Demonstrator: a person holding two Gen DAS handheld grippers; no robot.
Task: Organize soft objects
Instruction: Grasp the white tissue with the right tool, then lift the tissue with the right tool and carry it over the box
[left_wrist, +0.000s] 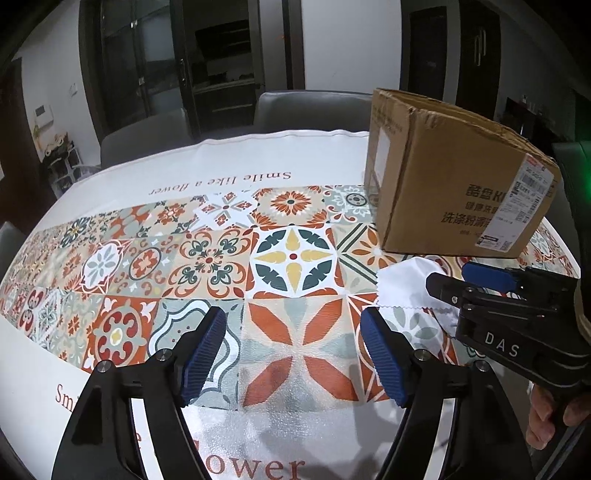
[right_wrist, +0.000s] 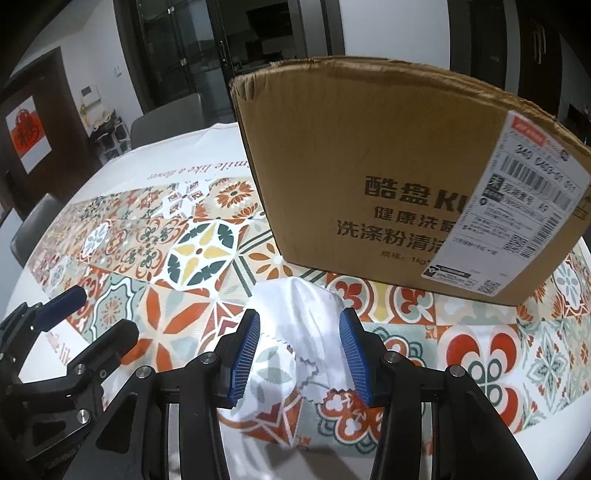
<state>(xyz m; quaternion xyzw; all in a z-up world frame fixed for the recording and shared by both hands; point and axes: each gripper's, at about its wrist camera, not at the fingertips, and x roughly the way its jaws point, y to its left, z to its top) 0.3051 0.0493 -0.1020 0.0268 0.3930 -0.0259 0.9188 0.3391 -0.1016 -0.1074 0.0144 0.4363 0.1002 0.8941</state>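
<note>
Right wrist view: the white cloth (right_wrist: 310, 332) lies crumpled on the patterned worktop (right_wrist: 480, 350), directly ahead of the right tool (right_wrist: 301, 350) and partly between its 2 blue pads.
Right tool state: jaws stand wide apart, 1 pad on each side of the cloth's bulk, nothing pinched yet (whether the pads touch the fabric I cannot tell).
Cloth lie: its length runs roughly away from the tool toward the cardboard box (right_wrist: 388, 177), with a zigzag-cut edge nearest the jaws and a raised fold at the far end, just short of the box's base.
Left wrist view: the left tool (left_wrist: 293, 358) hangs over bare tile pattern, jaws wide, holding nothing.
Direction from left tool: the cloth (left_wrist: 406, 288) sits off to its right and a little ahead, with the right tool (left_wrist: 461, 284) already over it.
Nearer tool: the right one, clearly; the left is well apart from the fabric.
Box: upright behind the cloth, top open as far as the torn rim suggests (interior hidden).
Likely next need: closing the right jaws across the cloth's narrow width.
</note>
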